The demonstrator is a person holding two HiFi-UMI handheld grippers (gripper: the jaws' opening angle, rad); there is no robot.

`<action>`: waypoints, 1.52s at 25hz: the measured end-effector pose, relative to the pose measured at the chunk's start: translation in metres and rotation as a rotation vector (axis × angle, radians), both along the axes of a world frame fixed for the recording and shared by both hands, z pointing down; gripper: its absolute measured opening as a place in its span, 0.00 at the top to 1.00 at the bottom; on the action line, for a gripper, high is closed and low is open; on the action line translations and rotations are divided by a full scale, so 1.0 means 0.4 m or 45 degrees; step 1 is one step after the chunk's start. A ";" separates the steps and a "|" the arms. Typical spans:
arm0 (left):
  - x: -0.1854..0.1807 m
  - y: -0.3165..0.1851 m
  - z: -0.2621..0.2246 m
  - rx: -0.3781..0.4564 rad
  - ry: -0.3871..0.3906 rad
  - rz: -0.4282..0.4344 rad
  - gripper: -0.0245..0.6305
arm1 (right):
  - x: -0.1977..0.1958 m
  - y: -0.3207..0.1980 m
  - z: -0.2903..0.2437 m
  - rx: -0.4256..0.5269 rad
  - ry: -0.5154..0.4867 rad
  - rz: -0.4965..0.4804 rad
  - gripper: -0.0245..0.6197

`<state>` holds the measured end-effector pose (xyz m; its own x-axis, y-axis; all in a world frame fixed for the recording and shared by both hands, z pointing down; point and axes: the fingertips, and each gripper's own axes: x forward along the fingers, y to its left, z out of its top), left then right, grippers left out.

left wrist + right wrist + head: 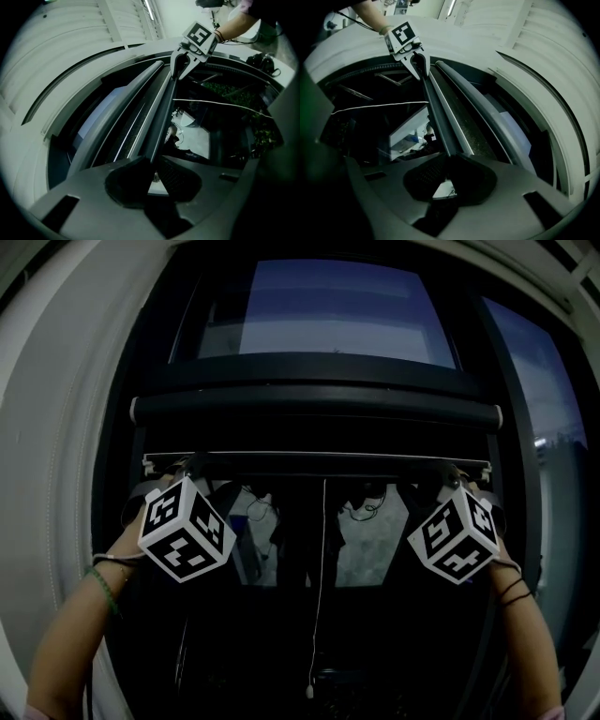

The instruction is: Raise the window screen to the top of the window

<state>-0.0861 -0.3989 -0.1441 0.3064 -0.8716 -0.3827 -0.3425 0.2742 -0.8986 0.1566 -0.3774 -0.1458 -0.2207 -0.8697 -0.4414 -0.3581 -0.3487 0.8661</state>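
Left gripper [153, 165] is pinched tight on the screen bar [319, 458] near its left end, and right gripper [447, 169] is clamped the same way near the right end, with the bar level and high in the window. A thin pull cord [320, 559] hangs from mid-bar between the two grippers, in front of dark reflective glass; the mesh is too dark to make out. Just above the bar sits the roller tube [319, 411], then the upper pane [337, 306], with the white frame [47, 446] all around.
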 end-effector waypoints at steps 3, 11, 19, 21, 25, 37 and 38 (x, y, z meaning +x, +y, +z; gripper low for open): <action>0.001 -0.001 0.002 0.033 0.001 0.015 0.84 | 0.002 0.002 0.001 0.003 -0.015 -0.015 0.87; 0.001 0.043 0.028 0.015 0.239 0.237 0.84 | -0.010 0.043 0.042 0.000 -0.255 -0.173 0.86; 0.014 0.078 0.270 -0.249 0.349 0.501 0.84 | -0.063 0.132 0.262 -0.122 -0.512 -0.387 0.86; 0.026 0.099 0.357 -0.318 0.393 0.583 0.84 | -0.082 0.156 0.346 -0.175 -0.560 -0.412 0.86; 0.060 0.159 0.534 -0.449 0.476 0.737 0.84 | -0.112 0.212 0.516 -0.283 -0.669 -0.467 0.86; 0.138 0.429 1.032 -0.840 0.849 0.808 0.84 | -0.091 0.468 1.001 -0.586 -1.029 -0.621 0.86; 0.149 0.470 1.073 -0.875 0.881 0.795 0.84 | -0.087 0.499 1.043 -0.620 -1.043 -0.629 0.86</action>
